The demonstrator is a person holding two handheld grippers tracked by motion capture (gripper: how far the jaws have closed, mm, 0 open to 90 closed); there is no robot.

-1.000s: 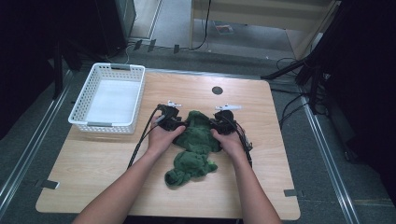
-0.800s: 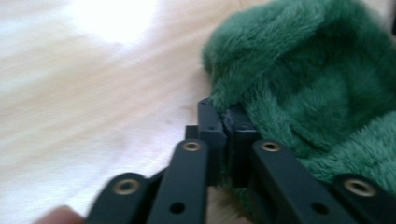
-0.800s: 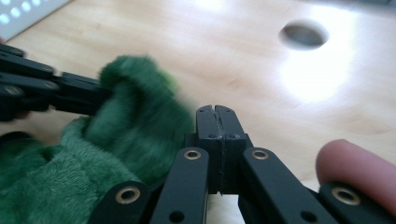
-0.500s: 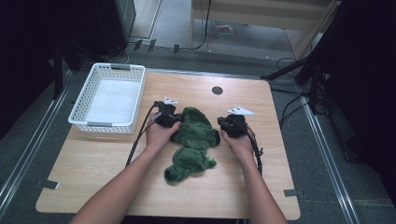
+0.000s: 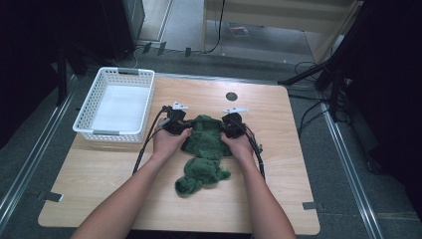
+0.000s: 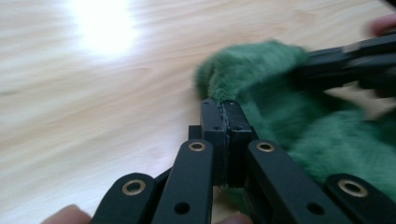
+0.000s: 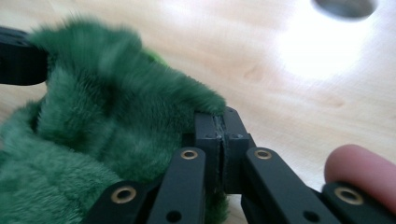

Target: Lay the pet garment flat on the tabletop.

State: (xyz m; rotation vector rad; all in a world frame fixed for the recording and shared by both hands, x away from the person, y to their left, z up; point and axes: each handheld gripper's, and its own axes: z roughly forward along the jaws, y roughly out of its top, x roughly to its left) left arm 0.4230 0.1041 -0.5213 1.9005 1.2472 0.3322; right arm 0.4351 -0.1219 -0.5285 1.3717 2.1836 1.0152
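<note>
A fuzzy green cloth [image 5: 205,152] lies crumpled in the middle of the wooden table [image 5: 283,164]. My left gripper [image 5: 185,127] sits at the cloth's upper left corner. In the left gripper view its jaws have just been closing and now stand together, left gripper [image 6: 224,109] pinching the edge of the green cloth [image 6: 322,140]. My right gripper [image 5: 228,128] is at the upper right corner. Its jaws have also just closed, right gripper [image 7: 218,122] nipping the cloth [image 7: 107,116] at its edge. Each gripper view shows the other gripper beyond the cloth.
A white plastic basket [image 5: 113,133] with nothing in it stands at the table's back left. A dark round hole [image 5: 231,96] marks the table behind the cloth. Cables trail from both grippers along the forearms. Bare wood lies in front and to the right.
The right hand, which had drawn away to the right half a second ago, has come back to the cloth's upper right corner. The left hand has stayed at the upper left corner.
</note>
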